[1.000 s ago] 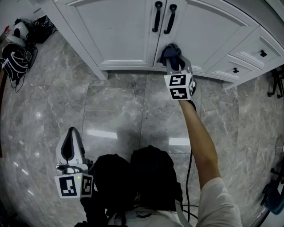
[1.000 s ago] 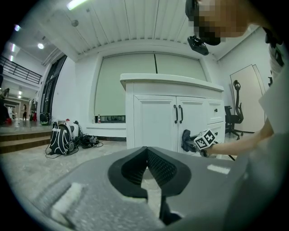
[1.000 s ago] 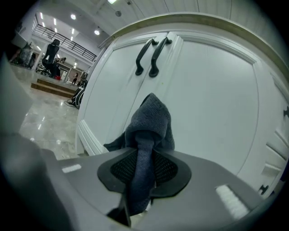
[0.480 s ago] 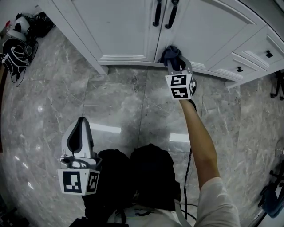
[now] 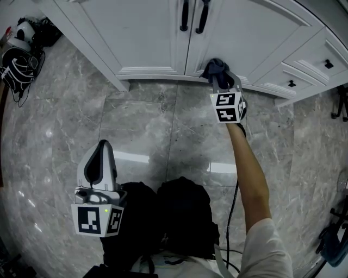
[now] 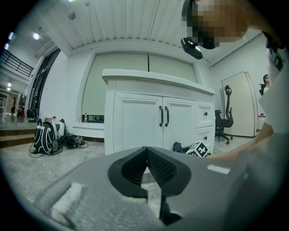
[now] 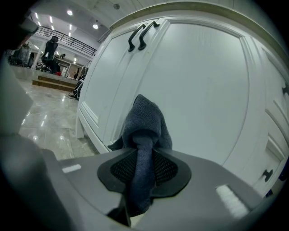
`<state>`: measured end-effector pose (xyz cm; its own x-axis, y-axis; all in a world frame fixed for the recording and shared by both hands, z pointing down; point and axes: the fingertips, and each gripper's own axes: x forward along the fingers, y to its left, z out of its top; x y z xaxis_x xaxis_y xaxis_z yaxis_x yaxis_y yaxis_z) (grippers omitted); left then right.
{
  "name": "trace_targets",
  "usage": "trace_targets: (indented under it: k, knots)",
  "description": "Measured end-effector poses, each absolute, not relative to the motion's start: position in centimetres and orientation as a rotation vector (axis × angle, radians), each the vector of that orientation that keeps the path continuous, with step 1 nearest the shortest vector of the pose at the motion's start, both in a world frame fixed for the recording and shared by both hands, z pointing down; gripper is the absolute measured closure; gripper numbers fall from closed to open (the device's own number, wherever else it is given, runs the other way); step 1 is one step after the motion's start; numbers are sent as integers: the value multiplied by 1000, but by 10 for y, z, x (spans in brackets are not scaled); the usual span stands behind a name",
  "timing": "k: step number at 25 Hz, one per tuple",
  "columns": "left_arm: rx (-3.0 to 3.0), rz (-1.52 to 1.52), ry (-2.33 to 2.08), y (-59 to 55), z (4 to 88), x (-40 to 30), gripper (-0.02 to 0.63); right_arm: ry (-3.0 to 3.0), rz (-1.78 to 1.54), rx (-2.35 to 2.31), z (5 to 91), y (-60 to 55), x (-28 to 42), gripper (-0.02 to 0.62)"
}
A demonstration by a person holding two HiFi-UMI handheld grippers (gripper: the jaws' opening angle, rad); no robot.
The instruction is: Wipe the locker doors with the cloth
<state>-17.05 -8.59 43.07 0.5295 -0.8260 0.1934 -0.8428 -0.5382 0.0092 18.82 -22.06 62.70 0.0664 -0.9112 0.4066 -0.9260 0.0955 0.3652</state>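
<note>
The person's right arm [image 5: 249, 174] reaches straight forward, forearm bare and a white sleeve [image 5: 266, 247] at the upper arm, carrying the right gripper [image 5: 219, 79] to the foot of the right-hand locker door [image 5: 244, 32]. Its jaws are clamped on a dark blue cloth [image 7: 146, 122], which bunches out past the tips and appears to press against the door's lower panel [image 7: 203, 90], though the contact itself is hard to confirm. The two black door handles [image 5: 194, 15] sit above and to the left of this claw. The left gripper [image 5: 99, 163] is held low beside the person's legs, well back from the doors over the grey marble floor [image 5: 141, 119], pointing at the cabinet; its jaws [image 6: 146, 164] are closed together with nothing between them.
</note>
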Motion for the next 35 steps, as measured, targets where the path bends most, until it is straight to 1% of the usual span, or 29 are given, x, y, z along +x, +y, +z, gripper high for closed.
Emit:
trace_targets:
  k: [6, 10, 20, 29, 35]
  knots:
    - [2680, 244, -1388, -81, 433, -151, 604, -1804, 23, 1771, 626, -217, 198, 512]
    - [2682, 247, -1377, -79, 433, -150, 604, -1803, 7, 1785, 610, -217, 201, 512]
    - [2715, 271, -1354, -77, 432, -142, 604, -1791, -126, 1787, 537, -219, 202, 511]
    - [2726, 221, -1274, -73, 428, -120, 604, -1811, -242, 1773, 465, -223, 196, 510]
    - [2714, 204, -1266, -73, 427, -119, 604, -1825, -291, 1787, 420, -227, 193, 509]
